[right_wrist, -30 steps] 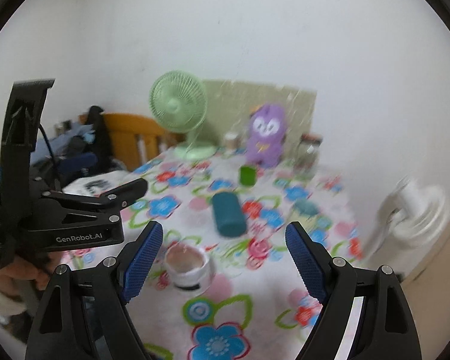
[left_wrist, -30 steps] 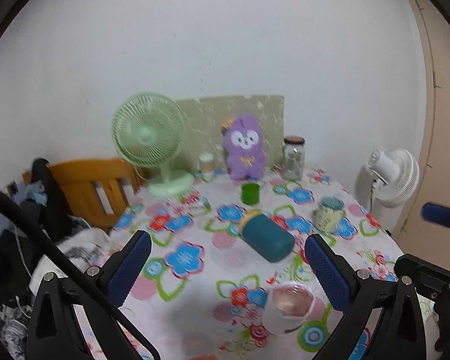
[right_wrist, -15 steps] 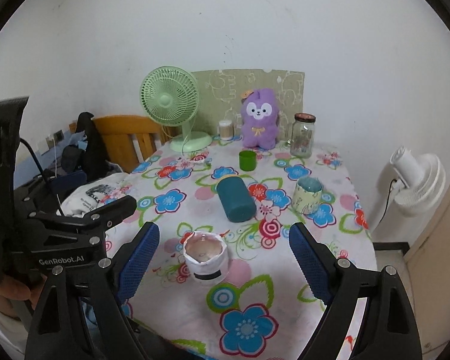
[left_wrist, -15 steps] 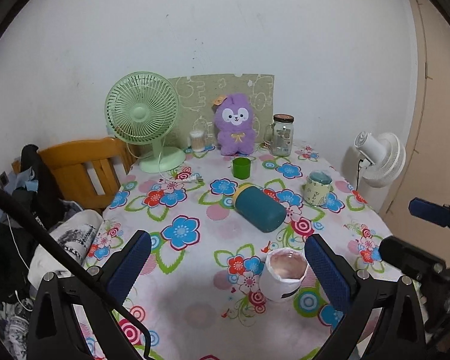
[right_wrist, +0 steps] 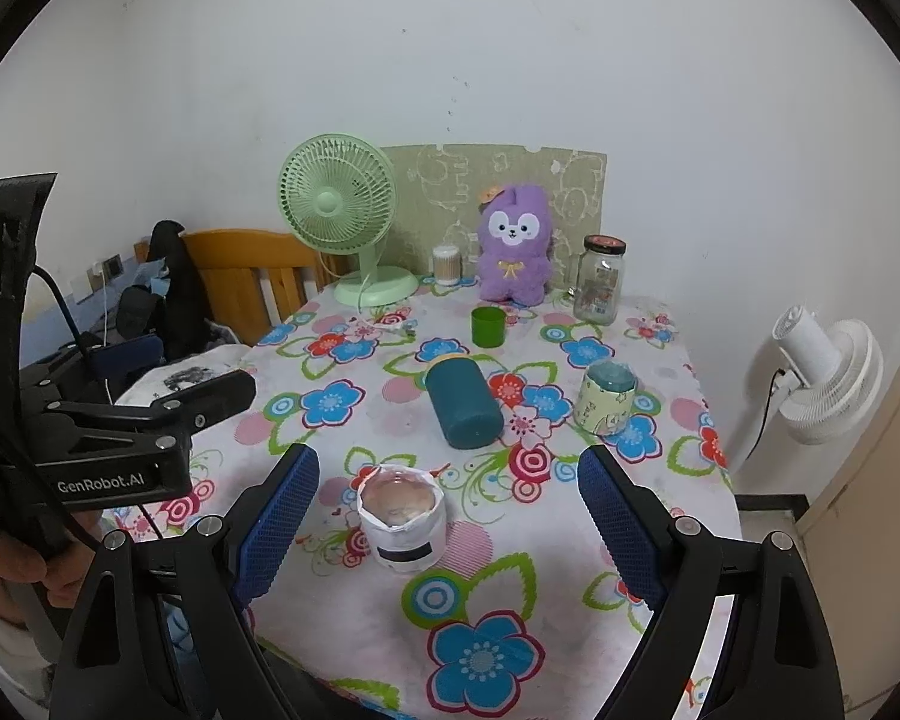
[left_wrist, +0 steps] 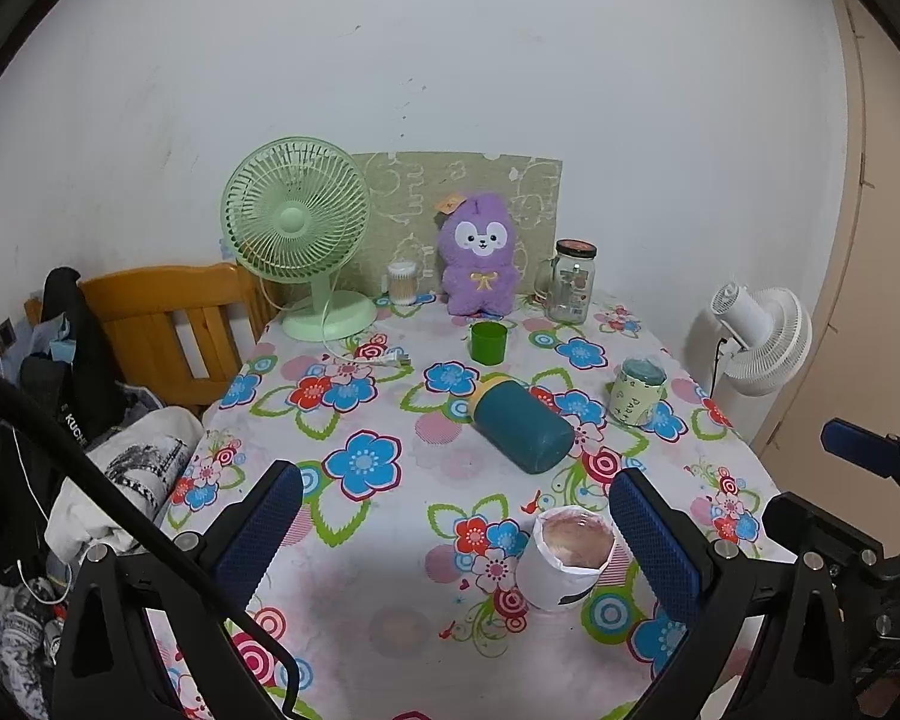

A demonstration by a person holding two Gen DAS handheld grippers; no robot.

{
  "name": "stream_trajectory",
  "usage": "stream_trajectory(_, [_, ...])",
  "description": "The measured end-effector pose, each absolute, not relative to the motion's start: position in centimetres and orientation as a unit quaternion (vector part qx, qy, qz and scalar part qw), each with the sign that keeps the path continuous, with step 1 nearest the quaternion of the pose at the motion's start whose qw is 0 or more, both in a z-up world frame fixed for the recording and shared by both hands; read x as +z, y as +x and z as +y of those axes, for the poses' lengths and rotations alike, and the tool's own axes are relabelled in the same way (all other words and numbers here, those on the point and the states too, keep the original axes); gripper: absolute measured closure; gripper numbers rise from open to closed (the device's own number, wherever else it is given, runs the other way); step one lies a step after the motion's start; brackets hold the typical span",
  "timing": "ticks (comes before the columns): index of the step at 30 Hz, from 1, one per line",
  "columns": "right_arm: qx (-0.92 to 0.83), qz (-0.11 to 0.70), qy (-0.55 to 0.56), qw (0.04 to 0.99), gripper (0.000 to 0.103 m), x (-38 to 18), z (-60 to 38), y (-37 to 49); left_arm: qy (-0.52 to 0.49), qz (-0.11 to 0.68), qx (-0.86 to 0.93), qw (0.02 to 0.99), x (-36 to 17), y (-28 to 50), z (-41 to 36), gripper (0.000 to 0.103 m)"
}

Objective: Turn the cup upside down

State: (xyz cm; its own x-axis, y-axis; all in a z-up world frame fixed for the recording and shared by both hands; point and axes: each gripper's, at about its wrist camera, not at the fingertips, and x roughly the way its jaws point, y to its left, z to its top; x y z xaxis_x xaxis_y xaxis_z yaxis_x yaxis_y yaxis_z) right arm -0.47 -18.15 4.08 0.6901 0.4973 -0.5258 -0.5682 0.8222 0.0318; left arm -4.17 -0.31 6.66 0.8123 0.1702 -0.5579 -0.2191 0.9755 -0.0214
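While the white cup (right_wrist: 402,516) stands mouth-up on the table (right_wrist: 570,588), 2 grippers, left (left_wrist: 456,531) and right (right_wrist: 447,519), hover agape, empty.

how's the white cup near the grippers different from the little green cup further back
The white cup looks wider, with a dark band on its side; the green cup is plain green. The white cup's rim looks crinkled, like paper, while the green cup's rim is smooth. The white cup stands nearest both open grippers; the green cup stands far back, before the purple plush toy. Both stand upright, mouth up, on the flowered tablecloth.
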Motion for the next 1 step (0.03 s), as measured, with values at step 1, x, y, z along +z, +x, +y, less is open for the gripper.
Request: stream_trajectory(1, [0.29, 0.267, -0.067, 0.917, 0.013, 4.02, -18.11, -0.43, -0.042, 0.29, 0.104, 0.95, 6.61, -4.13, -0.28, 0.0])
